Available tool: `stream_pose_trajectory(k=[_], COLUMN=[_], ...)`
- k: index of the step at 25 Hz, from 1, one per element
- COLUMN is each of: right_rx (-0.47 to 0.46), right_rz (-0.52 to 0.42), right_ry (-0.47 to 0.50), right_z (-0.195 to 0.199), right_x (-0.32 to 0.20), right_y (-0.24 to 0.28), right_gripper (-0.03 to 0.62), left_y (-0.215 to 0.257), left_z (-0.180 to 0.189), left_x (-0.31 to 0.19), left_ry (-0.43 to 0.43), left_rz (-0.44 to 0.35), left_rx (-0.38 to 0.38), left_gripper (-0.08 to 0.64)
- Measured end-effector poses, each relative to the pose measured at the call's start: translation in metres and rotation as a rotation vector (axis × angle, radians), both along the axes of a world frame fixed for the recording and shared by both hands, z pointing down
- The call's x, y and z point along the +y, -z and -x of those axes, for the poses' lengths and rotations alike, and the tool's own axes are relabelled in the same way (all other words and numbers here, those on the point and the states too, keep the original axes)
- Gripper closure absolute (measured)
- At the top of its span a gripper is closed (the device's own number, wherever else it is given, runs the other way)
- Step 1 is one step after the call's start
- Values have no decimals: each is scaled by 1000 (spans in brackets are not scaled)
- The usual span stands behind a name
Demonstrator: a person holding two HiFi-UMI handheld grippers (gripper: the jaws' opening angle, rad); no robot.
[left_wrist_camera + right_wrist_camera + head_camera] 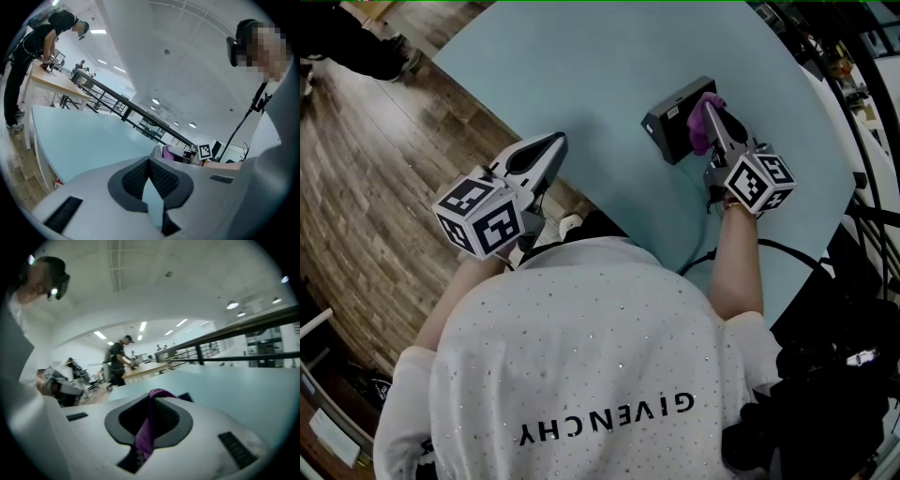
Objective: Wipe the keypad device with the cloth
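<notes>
The right tongs (pixel 712 111) are clamped on the purple cloth (pixel 701 129). The cloth sits on the black keypad device (pixel 673 124), upper right of the head view, on the blue counter (pixel 581 56). The left tongs (pixel 553 143) are together and hold nothing. The wiping looks under way, but how much is left cannot be told.

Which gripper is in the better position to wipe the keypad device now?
Right. The right gripper clamps the purple cloth at the keypad device; the left gripper, shut and empty, is at the table edge, apart from it.
</notes>
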State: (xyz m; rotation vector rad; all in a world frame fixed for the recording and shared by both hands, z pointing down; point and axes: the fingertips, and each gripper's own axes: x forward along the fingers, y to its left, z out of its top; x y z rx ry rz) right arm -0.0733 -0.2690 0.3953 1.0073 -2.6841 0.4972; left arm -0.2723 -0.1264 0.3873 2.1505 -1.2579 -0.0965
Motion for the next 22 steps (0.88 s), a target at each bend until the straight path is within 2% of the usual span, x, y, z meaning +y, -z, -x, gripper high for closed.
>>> stream_pose_trajectory(k=[1, 3, 5, 7, 12, 16, 20, 22], right_rx=[21, 126, 231, 286, 326, 366, 345, 349], right_rz=[-17, -31, -38, -32, 24, 26, 45, 45], right_ry=[116, 298, 401, 440, 440, 419, 231, 167], right_z=[19, 45, 56, 57, 42, 33, 6, -8], right_x=[17, 49, 71, 81, 86, 79, 45, 29], right_y=[4, -1, -13, -23, -37, -43, -45, -48], right_gripper=[568, 568, 568, 568, 568, 568, 568, 568], left_y=[0, 2, 4, 5, -1, -7, -8, -6], left_z=[0, -1, -3, -3, 0, -2, -20, -29], left_x=[-1, -2, -3, -4, -4, -7, -8, -8], left_ry=[1, -1, -8, -11, 3, 8, -12, -15], left_rz=[0, -4, -11, -16, -8, 6, 18, 17], left_rx=[2, 11, 17, 17, 37, 52, 56, 50], left_gripper=[560, 560, 560, 560, 560, 560, 560, 560])
